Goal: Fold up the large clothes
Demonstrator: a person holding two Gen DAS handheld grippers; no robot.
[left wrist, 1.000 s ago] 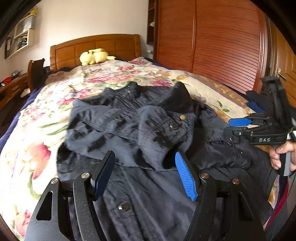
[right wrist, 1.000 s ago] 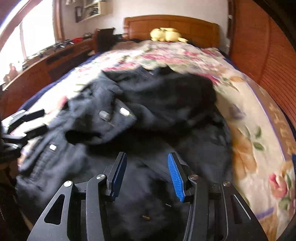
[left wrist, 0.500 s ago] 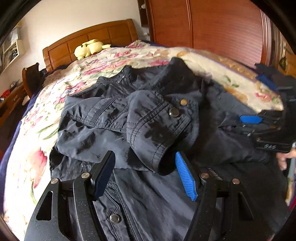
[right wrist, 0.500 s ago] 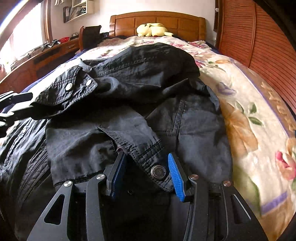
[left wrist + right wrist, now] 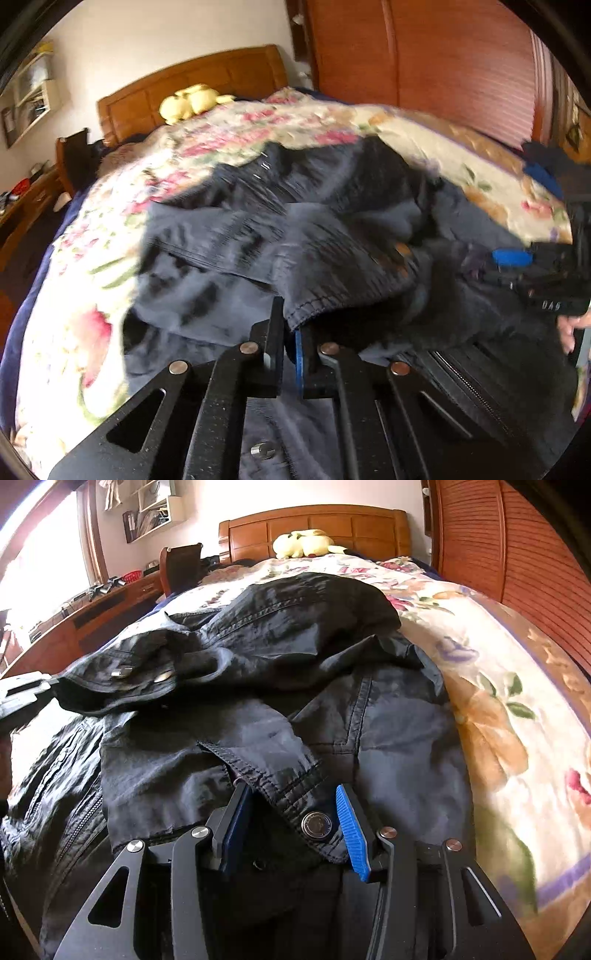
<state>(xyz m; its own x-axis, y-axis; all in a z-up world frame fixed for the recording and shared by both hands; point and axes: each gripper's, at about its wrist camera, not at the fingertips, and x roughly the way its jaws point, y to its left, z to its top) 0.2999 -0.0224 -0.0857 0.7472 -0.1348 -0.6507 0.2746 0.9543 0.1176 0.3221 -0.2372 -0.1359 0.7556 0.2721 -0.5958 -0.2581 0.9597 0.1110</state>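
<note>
Dark jacket (image 5: 236,243), crumpled in the middle of the floral bedspread (image 5: 498,701), collar end toward the wooden headboard (image 5: 314,520), both sleeves thrown in over the body. Reaches nearly to the near edge of the bed in both views.

Left gripper (image 5: 290,325): jaws just closed, now pressed together with only a sliver between the black finger and the blue pad. Bites on the stitched hem of the left sleeve cuff (image 5: 332,291), which runs straight into the closed jaws; the rest of that sleeve humps up behind it. Left wrist view smeared by motion, so the finer folds are not readable. Below the fingers, more jacket cloth with a metal snap and, to the right, the zip (image 5: 461,373).

Right gripper (image 5: 291,788): jaws standing about half apart. Between them, the right sleeve cuff (image 5: 280,786) with its round snap button (image 5: 315,824) lying just beside the blue right-hand pad. Cuff edge touches that pad; no visible pinch from the other side, so not gripped as far as can be told. From the left wrist view, the same gripper at the right edge over the jacket, a person's hand (image 5: 570,328) on its handle.

Yellow plush toy (image 5: 303,542) against the headboard, well apart from the jacket. Red-brown wardrobe (image 5: 443,55) along the right side of the bed.
</note>
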